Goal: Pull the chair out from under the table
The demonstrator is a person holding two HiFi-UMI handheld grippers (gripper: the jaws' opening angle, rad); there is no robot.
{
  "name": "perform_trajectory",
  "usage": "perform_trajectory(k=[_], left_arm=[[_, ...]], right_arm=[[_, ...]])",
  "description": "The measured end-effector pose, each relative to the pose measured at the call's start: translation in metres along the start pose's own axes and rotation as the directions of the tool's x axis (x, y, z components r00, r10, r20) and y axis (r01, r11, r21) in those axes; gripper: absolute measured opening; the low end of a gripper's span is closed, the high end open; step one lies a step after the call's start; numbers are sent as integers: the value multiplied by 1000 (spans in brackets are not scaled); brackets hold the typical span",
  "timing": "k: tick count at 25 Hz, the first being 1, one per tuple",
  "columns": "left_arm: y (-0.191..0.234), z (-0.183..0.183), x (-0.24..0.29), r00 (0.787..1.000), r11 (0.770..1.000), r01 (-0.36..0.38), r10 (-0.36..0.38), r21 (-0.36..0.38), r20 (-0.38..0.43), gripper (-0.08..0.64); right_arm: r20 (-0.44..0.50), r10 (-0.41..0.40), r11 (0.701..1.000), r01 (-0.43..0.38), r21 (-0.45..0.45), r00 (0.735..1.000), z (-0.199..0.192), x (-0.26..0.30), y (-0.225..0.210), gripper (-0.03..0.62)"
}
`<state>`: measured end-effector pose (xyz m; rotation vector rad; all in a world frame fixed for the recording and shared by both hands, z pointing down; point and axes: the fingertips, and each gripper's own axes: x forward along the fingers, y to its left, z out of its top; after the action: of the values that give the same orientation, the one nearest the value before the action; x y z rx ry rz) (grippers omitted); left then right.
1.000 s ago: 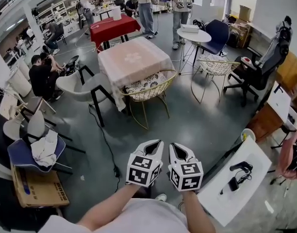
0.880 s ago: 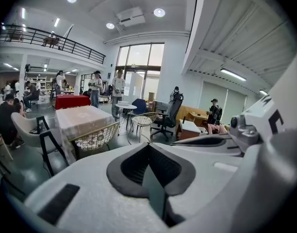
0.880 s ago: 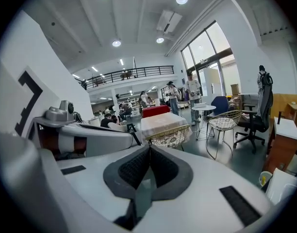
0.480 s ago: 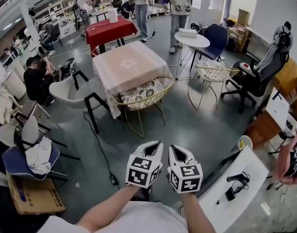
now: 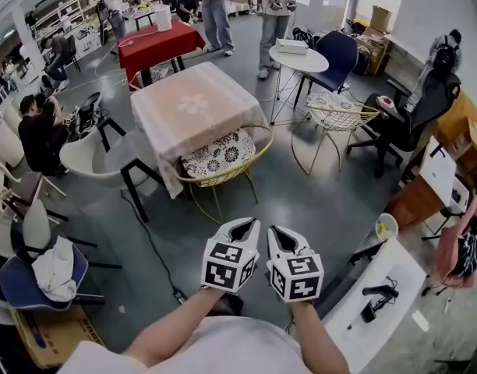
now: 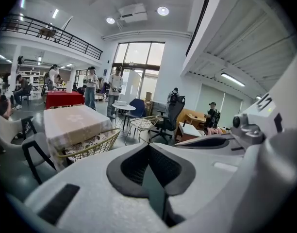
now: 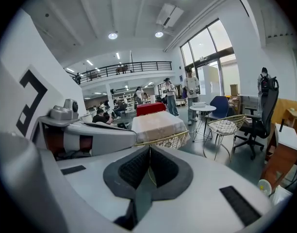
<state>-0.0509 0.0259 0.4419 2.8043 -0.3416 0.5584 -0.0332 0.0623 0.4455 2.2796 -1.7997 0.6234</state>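
I see my left gripper (image 5: pixel 249 224) and right gripper (image 5: pixel 276 231) pinched closed, empty, side by side, well short of the wire chair (image 5: pixel 220 154) tucked under the table (image 5: pixel 193 104).

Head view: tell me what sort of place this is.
Probably a large open workshop or lab hall, not a home. It has many mismatched tables and chairs, such as the cloth-covered table with a wire chair, shelves along the far wall, and several people standing or seated around.

Gold wire-metal chair (image 5: pixel 240 166), patterned cloth cushion (image 5: pixel 215 153); matt pale cloth drapes the table (image 5: pixel 193 106) behind it; floor (image 5: pixel 301 201) smooth, faintly glossy.
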Motion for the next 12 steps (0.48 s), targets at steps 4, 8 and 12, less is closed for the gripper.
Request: perform_trajectory(k=[4, 8, 12], left_arm=[[29, 13, 13, 1000, 1000, 22, -22, -21, -1, 5], [60, 25, 20, 999, 998, 35, -34, -45, 26, 5], [90, 33, 24, 999, 997, 32, -29, -64, 41, 5]], right_arm=[[-27, -19, 1000, 19, 4, 999, 13, 29, 2, 2], [-29, -33, 999, 33, -14, 999, 29, 57, 8, 2], [-29, -36, 999, 35, -30, 999, 45, 83, 14, 2]])
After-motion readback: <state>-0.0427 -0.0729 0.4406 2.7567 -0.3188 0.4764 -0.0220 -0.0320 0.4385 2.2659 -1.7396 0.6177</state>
